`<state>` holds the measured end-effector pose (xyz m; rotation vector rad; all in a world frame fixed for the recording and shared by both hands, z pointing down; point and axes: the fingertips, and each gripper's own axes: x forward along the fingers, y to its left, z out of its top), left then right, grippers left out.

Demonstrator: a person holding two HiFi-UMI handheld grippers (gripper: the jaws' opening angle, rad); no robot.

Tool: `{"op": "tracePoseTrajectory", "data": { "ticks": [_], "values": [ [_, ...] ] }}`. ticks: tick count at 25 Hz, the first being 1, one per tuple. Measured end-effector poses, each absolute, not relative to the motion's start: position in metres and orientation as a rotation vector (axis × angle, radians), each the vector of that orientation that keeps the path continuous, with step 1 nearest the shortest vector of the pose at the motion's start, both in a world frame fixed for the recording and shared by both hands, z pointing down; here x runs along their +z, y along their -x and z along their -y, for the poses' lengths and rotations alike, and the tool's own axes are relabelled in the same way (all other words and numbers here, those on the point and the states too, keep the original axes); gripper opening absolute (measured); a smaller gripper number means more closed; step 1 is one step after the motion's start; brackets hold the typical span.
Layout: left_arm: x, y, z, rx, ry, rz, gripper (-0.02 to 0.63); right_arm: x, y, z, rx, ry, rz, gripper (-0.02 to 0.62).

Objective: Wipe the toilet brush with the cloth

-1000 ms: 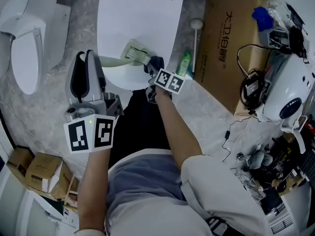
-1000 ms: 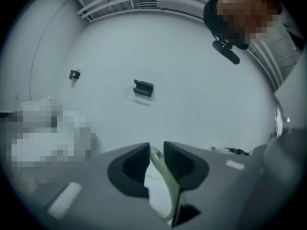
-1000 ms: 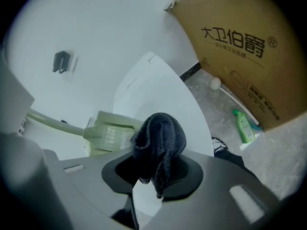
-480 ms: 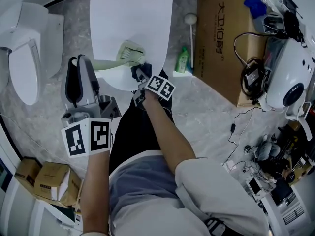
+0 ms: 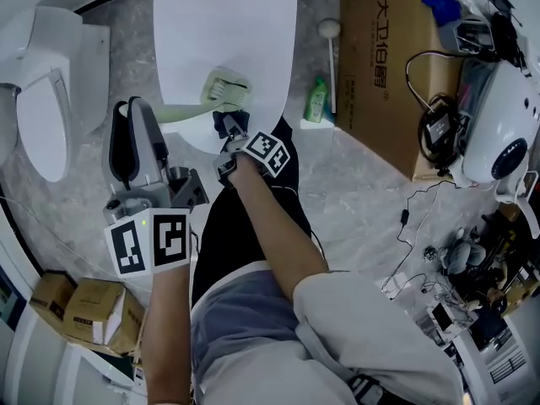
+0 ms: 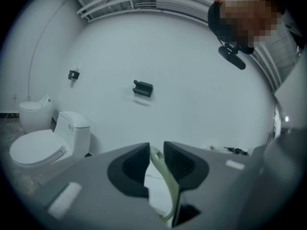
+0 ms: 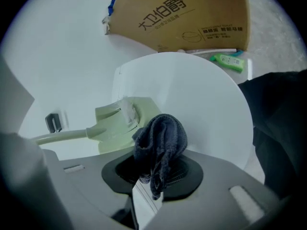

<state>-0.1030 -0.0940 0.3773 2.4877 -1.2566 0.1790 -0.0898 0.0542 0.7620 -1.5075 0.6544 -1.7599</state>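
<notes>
A: status on the wipe at this frame?
B: early in the wipe or just lining up, my read. The toilet brush (image 5: 221,89) was held out over the closed toilet lid (image 5: 228,32), with the pale green brush head (image 7: 120,123) above the lid's front part. The cloth (image 7: 160,140) sat right at the head's near edge: it overlapped the head in the right gripper view and was just beside it in the head view. Couldn't confirm contact
A: anything visibly wiped?
B: nothing to go by. No dirt or wet marks showed on the head, so done vs left couldn't be read off. I'd judge most of the head and all of the handle (image 7: 60,137) were yet to do
A: fingers?
B: left gripper (image 6: 156,159): fingers (image 6: 129,169) were nearly together, pinching the thin handle, which ran down between the pads. That gripper sat well back from the head
B: right gripper (image 7: 153,176): fingers (image 7: 189,169) were clamped on the cloth. It was a dark blue wad bunched past the tips toward the brush, with one tail hanging down between them
A: risk?
B: judgement only: the handle was thin and gripped far from the head, so pressing with the cloth could flex it or twist it in the pinch
</notes>
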Motion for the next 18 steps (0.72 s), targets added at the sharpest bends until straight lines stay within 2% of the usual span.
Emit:
{"op": "tracePoseTrajectory", "data": {
  "ticks": [18],
  "values": [
    [0.378,0.102,0.093,0.190,-2.495,1.248,0.000,0.718,0.113,-0.015,-1.702,1.215,-0.677,0.098]
  ]
}}
